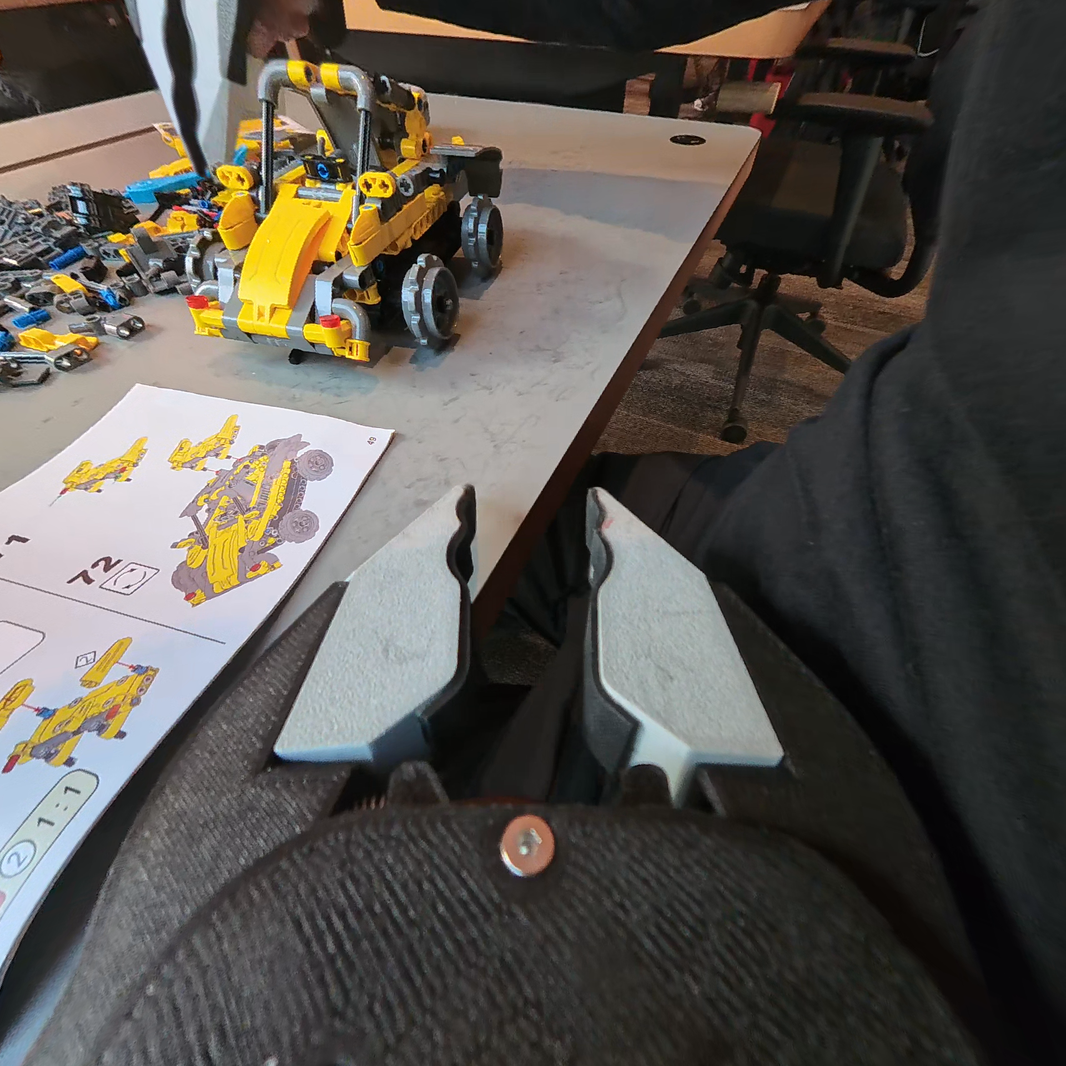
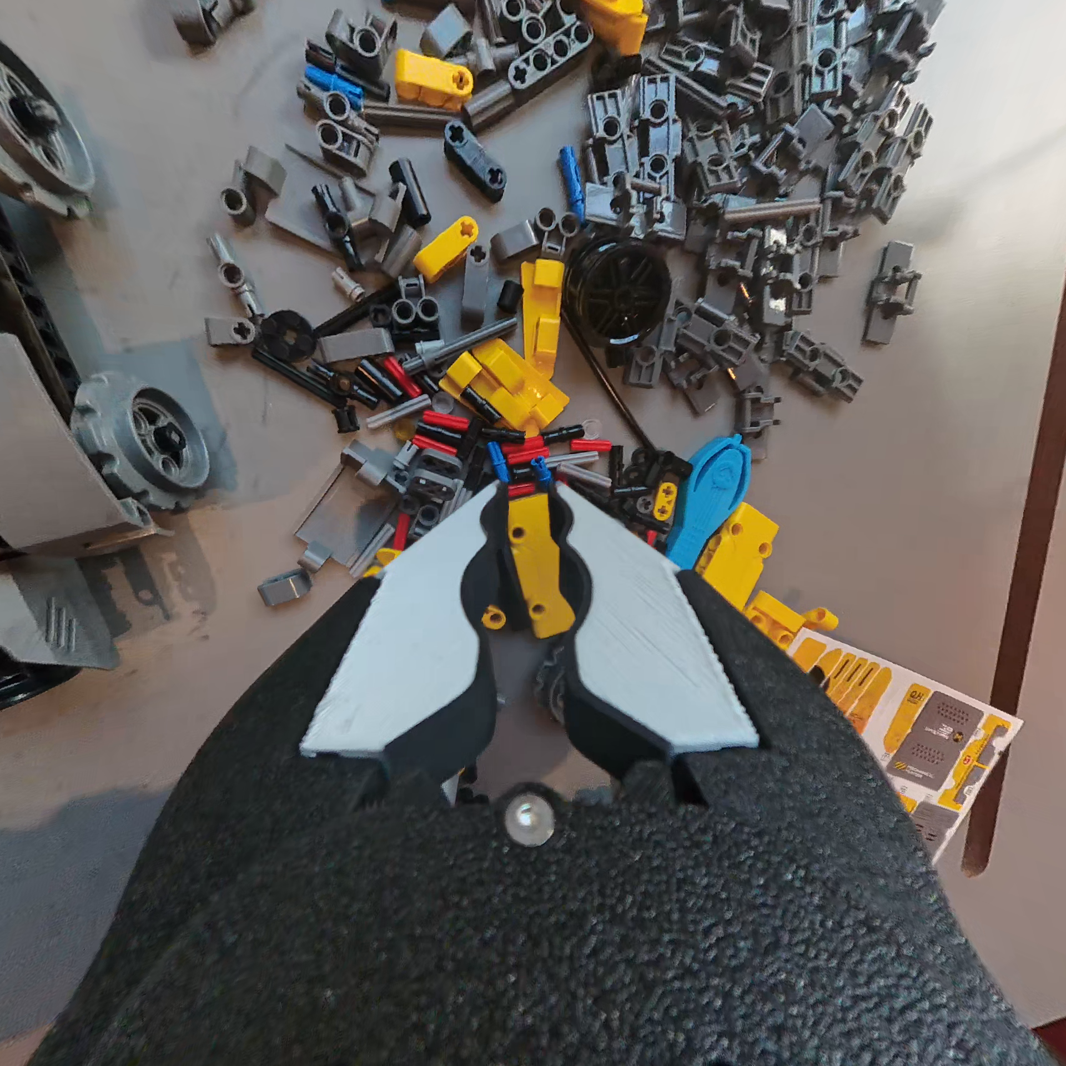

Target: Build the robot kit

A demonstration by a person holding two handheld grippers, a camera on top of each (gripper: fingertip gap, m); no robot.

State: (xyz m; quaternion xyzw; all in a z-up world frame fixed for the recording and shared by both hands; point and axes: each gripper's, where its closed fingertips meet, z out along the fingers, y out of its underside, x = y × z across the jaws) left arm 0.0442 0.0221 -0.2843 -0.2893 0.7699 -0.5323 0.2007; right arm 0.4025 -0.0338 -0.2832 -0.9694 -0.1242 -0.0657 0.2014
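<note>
My left gripper [image 1: 530, 502] is open and empty, hovering over the right edge of the grey table [image 1: 577, 323] beside an open instruction booklet [image 1: 190, 519]. A yellow and grey brick-built vehicle [image 1: 340, 231] stands farther along the table. My right gripper [image 2: 526, 490] is shut on a yellow beam piece with holes [image 2: 533, 554] and holds it over a pile of loose parts [image 2: 577, 231]. Red, black and blue pins [image 2: 519, 450] lie just under its tips. The vehicle's grey wheels [image 2: 144, 438] show at the left of the right wrist view.
The parts pile [image 1: 69, 259] lies left of the vehicle. A blue tool [image 2: 709, 496], a black wheel rim [image 2: 617, 291] and a sticker sheet [image 2: 923, 732] lie near the table's edge. An office chair [image 1: 807, 231] and a person's dark clothing [image 1: 923, 519] are at the right. The black wheel rim [image 2: 617, 291] lies some 7 cm from my right tips, 35 cm from my left tips.
</note>
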